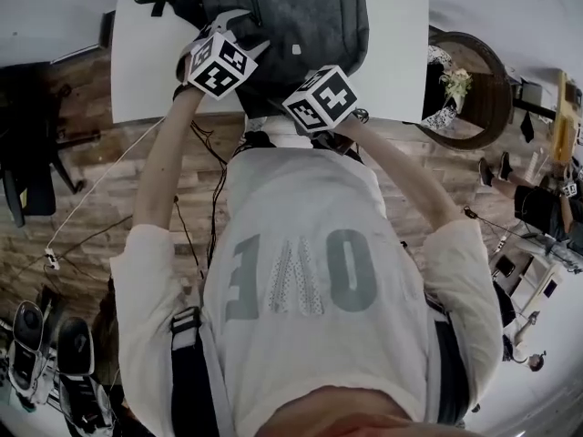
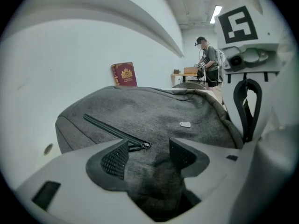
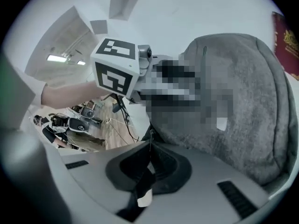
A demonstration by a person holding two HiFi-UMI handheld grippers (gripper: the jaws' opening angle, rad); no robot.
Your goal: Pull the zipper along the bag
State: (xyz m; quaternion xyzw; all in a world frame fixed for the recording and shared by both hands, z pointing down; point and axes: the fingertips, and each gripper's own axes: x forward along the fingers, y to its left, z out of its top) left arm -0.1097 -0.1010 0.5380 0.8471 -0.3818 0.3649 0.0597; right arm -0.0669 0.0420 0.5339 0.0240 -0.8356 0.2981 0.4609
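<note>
A grey fabric backpack point(image 1: 291, 16) lies on the white table point(image 1: 155, 62). My left gripper point(image 2: 148, 148) straddles a raised fold of the backpack point(image 2: 159, 111), and its pads point(image 2: 114, 158) press the fabric from both sides. A closed pocket zipper point(image 2: 112, 130) ends just beyond the left pad. My right gripper point(image 3: 150, 146) sits at the bag's near edge, shut on a black zipper pull tab point(image 3: 145, 181) with a white end. In the head view both marker cubes hover over the bag's near end, the left gripper point(image 1: 239, 33) beside the right gripper point(image 1: 321, 98).
A red book point(image 2: 124, 74) stands behind the bag against the wall. A person point(image 2: 208, 62) works at a far bench. To the right of the table is a round table with flowers point(image 1: 474, 89). Cables point(image 1: 209, 180) trail over the wood floor.
</note>
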